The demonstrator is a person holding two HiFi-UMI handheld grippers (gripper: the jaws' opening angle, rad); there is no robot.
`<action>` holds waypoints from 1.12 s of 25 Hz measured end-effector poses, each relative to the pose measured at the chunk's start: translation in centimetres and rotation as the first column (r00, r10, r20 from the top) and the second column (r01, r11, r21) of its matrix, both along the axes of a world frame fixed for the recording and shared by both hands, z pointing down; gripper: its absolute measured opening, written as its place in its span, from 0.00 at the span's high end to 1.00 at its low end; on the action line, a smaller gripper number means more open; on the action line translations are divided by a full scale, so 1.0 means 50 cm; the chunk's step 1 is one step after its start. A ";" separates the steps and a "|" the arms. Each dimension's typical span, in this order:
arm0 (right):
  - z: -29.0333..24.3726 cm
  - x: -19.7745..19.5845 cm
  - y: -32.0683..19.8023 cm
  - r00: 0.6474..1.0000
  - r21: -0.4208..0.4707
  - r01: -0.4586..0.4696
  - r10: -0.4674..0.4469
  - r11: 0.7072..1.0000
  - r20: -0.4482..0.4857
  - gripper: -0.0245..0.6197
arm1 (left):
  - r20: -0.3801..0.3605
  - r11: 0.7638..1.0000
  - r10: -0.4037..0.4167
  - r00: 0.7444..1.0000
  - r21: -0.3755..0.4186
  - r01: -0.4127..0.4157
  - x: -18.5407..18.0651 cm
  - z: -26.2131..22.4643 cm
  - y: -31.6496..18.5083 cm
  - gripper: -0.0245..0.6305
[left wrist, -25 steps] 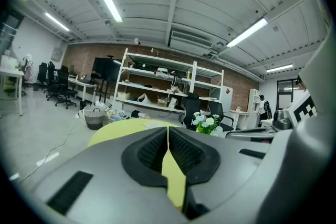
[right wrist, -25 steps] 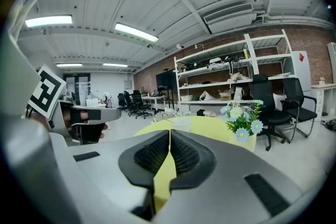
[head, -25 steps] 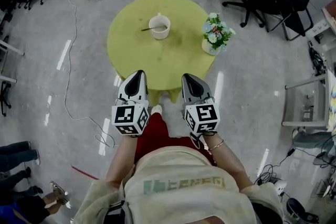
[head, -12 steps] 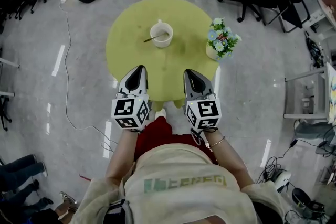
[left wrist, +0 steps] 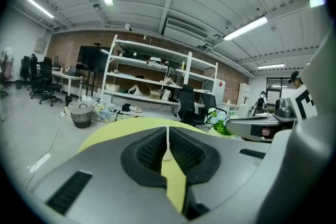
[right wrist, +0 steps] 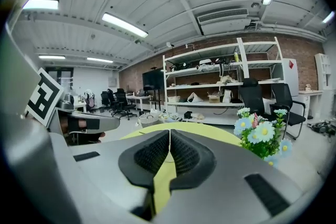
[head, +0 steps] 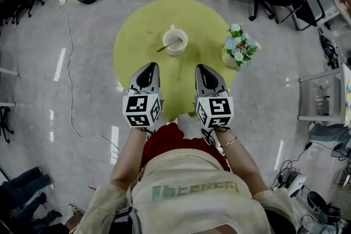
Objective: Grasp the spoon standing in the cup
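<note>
Table (head: pixel 140 30), round and yellow-green, lies at 12 o'clock from the person, on a grey floor (head: pixel 82 63). Flower pot (head: pixel 239 52) stands near the table's 3 o'clock edge. Left gripper (head: pixel 149 65) and right gripper (head: pixel 204 67) hover side by side over the table's 6 o'clock edge, both pointing toward 12. Each gripper view shows ribbed pads pressed together at the tips, with nothing between them. White cup (head: pixel 175 41) stands near table centre, beyond and between the two gripper noses, apart from both. Spoon (head: pixel 165 47) has its bowl in the cup and its handle leaning over the rim toward 8 o'clock, nearer the left gripper. Judgement: approach step, grasp not yet begun. Next move calls for one gripper, the left looking better placed, to spread its jaws, advance toward 12, and set the pads either side of the thin handle above the rim without knocking the cup.
</note>
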State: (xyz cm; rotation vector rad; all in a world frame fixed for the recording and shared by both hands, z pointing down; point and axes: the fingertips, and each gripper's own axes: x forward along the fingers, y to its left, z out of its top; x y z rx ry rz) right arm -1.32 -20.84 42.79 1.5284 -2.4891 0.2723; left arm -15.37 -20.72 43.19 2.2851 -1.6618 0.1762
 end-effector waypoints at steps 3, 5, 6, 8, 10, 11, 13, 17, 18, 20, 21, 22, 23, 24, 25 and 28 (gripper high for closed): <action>0.013 -0.008 -0.031 1.000 -0.013 -0.017 0.017 1.000 -0.013 0.90 | -0.007 1.000 0.018 1.000 -0.019 -0.018 -0.007 0.017 -0.034 0.92; 0.023 -0.012 -0.047 1.000 -0.023 -0.026 0.026 0.999 -0.018 0.90 | -0.012 0.999 0.036 0.999 -0.034 -0.036 -0.007 0.032 -0.052 0.92; 0.027 -0.015 -0.055 0.999 -0.028 -0.030 0.030 0.999 -0.020 0.90 | -0.017 0.998 0.042 0.999 -0.043 -0.043 -0.008 0.039 -0.061 0.92; 0.034 -0.019 -0.068 0.999 -0.037 -0.037 0.036 0.999 -0.025 0.90 | -0.027 0.997 0.046 0.999 -0.059 -0.047 -0.012 0.052 -0.079 0.92; 0.042 -0.021 -0.077 0.999 -0.050 -0.046 0.044 0.998 -0.029 0.90 | -0.034 0.996 0.045 0.998 -0.079 -0.048 -0.015 0.066 -0.095 0.92; 0.048 -0.021 -0.081 0.998 -0.057 -0.050 0.048 0.997 -0.029 0.90 | -0.036 0.995 0.046 0.998 -0.091 -0.049 -0.015 0.074 -0.101 0.91; 0.059 -0.021 -0.088 0.998 -0.070 -0.058 0.056 0.996 -0.027 0.90 | -0.042 0.992 0.053 0.998 -0.116 -0.057 -0.012 0.091 -0.113 0.80; 0.077 -0.020 -0.100 0.997 -0.094 -0.073 0.071 0.993 -0.030 0.90 | -0.083 0.984 0.064 0.995 -0.159 -0.077 -0.002 0.119 -0.133 0.78; 0.081 -0.018 -0.102 0.997 -0.099 -0.077 0.075 0.992 -0.032 0.90 | -0.094 0.982 0.065 0.993 -0.169 -0.080 0.001 0.126 -0.138 0.77; 0.090 -0.013 -0.109 0.996 -0.107 -0.084 0.080 0.991 -0.036 0.90 | -0.114 0.978 0.064 0.991 -0.189 -0.085 0.009 0.140 -0.150 0.77; 0.094 -0.011 -0.112 0.996 -0.111 -0.087 0.083 0.990 -0.038 0.90 | -0.123 0.977 0.063 0.990 -0.196 -0.087 0.013 0.145 -0.156 0.77; 0.098 -0.008 -0.115 0.996 -0.115 -0.089 0.085 0.989 -0.039 0.90 | -0.131 0.975 0.062 0.989 -0.202 -0.088 0.016 0.149 -0.161 0.77; 0.101 -0.006 -0.117 0.995 -0.119 -0.091 0.087 0.989 -0.041 0.90 | -0.137 0.974 0.063 0.989 -0.206 -0.090 0.020 0.153 -0.165 0.77; 0.104 -0.004 -0.119 0.995 -0.122 -0.093 0.089 0.988 -0.042 0.90 | -0.138 0.974 0.065 0.988 -0.208 -0.093 0.023 0.156 -0.170 0.77; 0.107 -0.001 -0.120 0.995 -0.124 -0.096 0.091 0.988 -0.043 0.90 | -0.137 0.973 0.068 0.988 -0.209 -0.096 0.027 0.158 -0.173 0.77; 0.117 0.005 -0.129 0.994 -0.132 -0.106 0.101 0.986 -0.047 0.90 | -0.137 0.972 0.071 0.988 -0.212 -0.099 0.033 0.166 -0.187 0.77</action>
